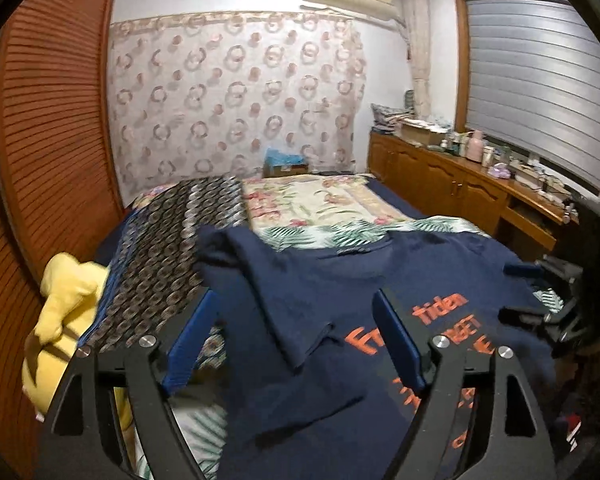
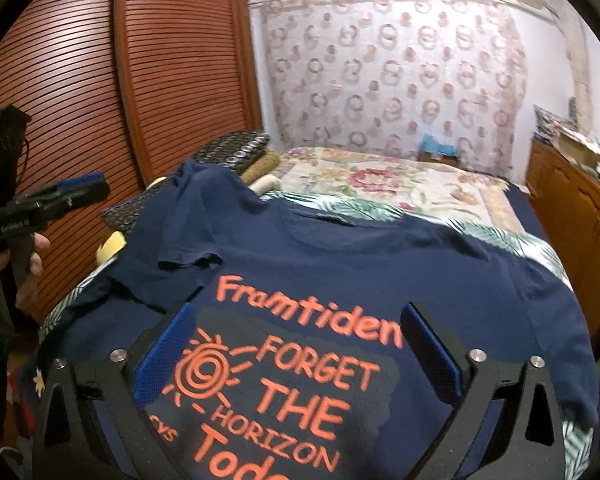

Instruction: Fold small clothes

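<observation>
Right gripper point(image 2: 296, 356) low over the chest print of the navy T-shirt point(image 2: 380, 272), fingers apart, empty. Shirt flat on the bed point(image 2: 400, 184), collar at the far end, long axis running away. Left gripper point(image 1: 296, 340) also spread, empty, nearer the folded-in left sleeve point(image 1: 268, 280); right sleeve looks unfolded.

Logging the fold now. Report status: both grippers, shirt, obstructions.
Left gripper open, empty, over the navy T-shirt. Right gripper open, empty, above the print. Shirt face up on the bed, one sleeve folded in. Yellow cloth alongside, clear.
</observation>
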The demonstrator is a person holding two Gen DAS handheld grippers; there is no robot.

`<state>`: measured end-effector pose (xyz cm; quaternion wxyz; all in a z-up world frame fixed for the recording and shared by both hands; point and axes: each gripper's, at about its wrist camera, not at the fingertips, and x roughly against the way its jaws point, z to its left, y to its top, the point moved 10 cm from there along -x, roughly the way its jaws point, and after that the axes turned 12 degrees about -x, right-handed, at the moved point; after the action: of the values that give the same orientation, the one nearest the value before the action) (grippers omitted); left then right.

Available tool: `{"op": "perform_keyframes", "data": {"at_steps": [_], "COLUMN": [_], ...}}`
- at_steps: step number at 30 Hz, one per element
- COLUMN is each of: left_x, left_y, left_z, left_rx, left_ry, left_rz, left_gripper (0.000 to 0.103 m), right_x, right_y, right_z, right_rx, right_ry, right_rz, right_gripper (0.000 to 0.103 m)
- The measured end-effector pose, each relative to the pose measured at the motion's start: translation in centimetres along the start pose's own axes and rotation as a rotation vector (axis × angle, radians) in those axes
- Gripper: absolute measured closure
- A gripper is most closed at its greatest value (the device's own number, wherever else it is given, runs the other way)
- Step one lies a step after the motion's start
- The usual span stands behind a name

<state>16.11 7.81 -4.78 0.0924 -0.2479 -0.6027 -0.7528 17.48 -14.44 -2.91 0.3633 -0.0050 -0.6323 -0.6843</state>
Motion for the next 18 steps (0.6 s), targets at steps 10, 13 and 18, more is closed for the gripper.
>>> {"op": "perform_keyframes", "data": {"at_steps": [10, 13, 18], "left_x": [2.1, 2.4, 3.1], "left_y": [-3.9, -4.3, -5.0], "left_z": [2.7, 2.9, 3.1], "left_rx": [0.035, 0.037, 0.047], "left_ry": [0.096, 0.105, 0.107], "left_rz": [0.017, 0.012, 0.01], "left_gripper": [0.022, 0.017, 0.014], "right_x": [-5.0, -7.6, -11.5], "right_y": [2.3, 2.3, 2.2], "right_z": [5.2, 6.5, 8.4], "right_rx": [0.125, 0.135, 0.156], "right_ry": [0.181, 0.23, 0.274], "right_rz": [0.098, 0.152, 0.209], "right_gripper": [0.046, 0.051, 0.052]}}
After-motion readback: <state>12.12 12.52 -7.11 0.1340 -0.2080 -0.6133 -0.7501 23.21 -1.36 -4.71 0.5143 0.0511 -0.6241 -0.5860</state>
